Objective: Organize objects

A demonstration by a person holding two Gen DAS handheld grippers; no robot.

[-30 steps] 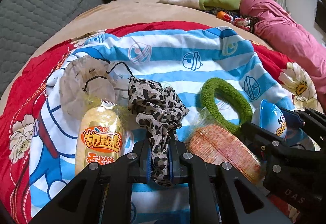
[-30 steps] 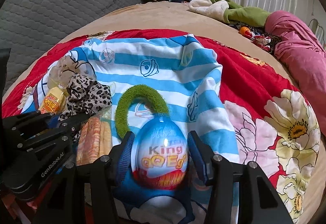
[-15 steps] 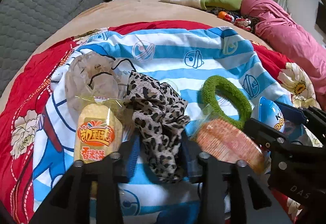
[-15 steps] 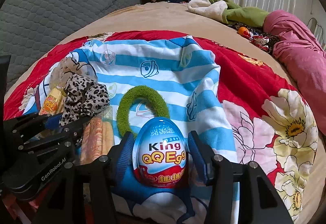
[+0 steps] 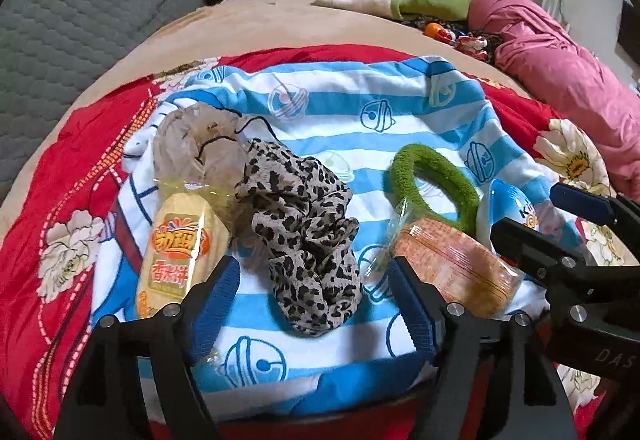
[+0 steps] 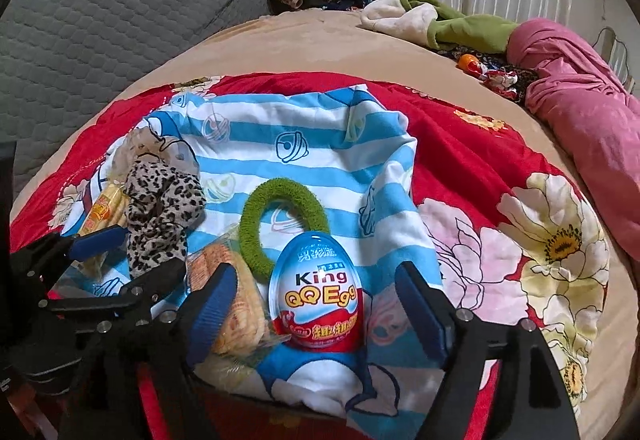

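Left gripper [image 5: 312, 304]: spread wide, holding nothing, the crumpled leopard-print fabric scrunchie [image 5: 306, 236] lying loose between its blue pads.
Right gripper [image 6: 312, 316]: also released, jaws well apart around the glossy blue-and-red King QQ Egg plastic egg [image 6: 316, 292], which stands upright on the cloth.
Row on the blue-and-white striped cartoon cloth [image 5: 340, 112]: yellow wrapped corn snack [image 5: 180, 256], scrunchie, clear-wrapped orange biscuit pack [image 5: 452, 264], fuzzy green hair ring [image 5: 432, 180], egg.
Farther back: crinkled clear plastic bag [image 5: 196, 148], then the red floral bedspread [image 6: 500, 224].
Risk: egg looks tippy on soft bedding; a pad brushing it could topple it. The biscuit pack sits just beside the right gripper's left pad and could snag.
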